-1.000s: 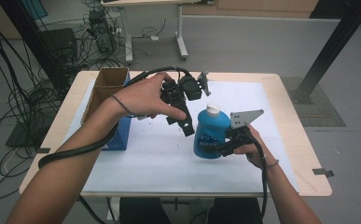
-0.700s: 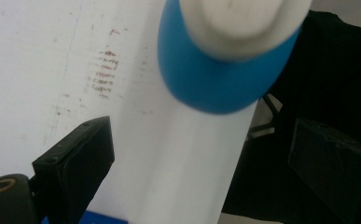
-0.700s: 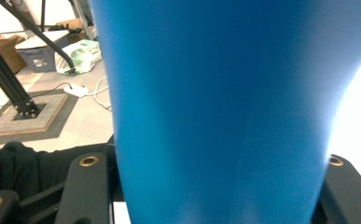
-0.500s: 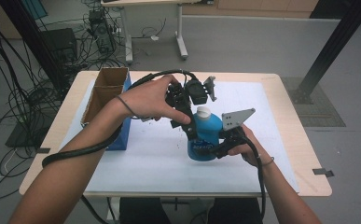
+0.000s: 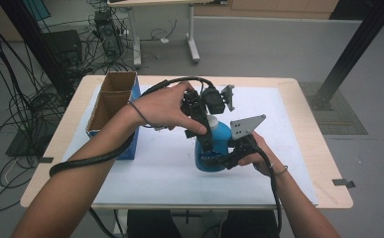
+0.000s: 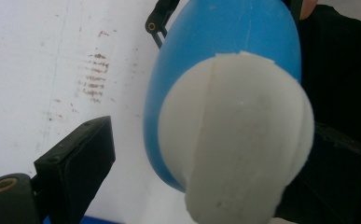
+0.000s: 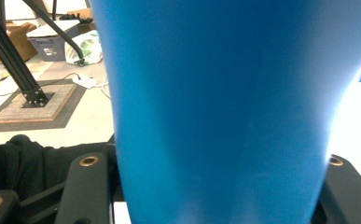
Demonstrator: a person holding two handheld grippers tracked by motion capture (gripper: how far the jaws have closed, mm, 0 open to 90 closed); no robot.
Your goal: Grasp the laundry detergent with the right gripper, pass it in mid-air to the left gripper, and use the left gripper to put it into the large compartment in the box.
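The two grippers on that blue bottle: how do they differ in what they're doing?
The right gripper has its jaws shut on the blue bottle low on its body, coming in from the side. The left gripper comes down from above at the white cap; its jaws stand open, one plainly clear of the cap. The right gripper carries a grey plate on top. Both are black, hand-held, with trailing cables.
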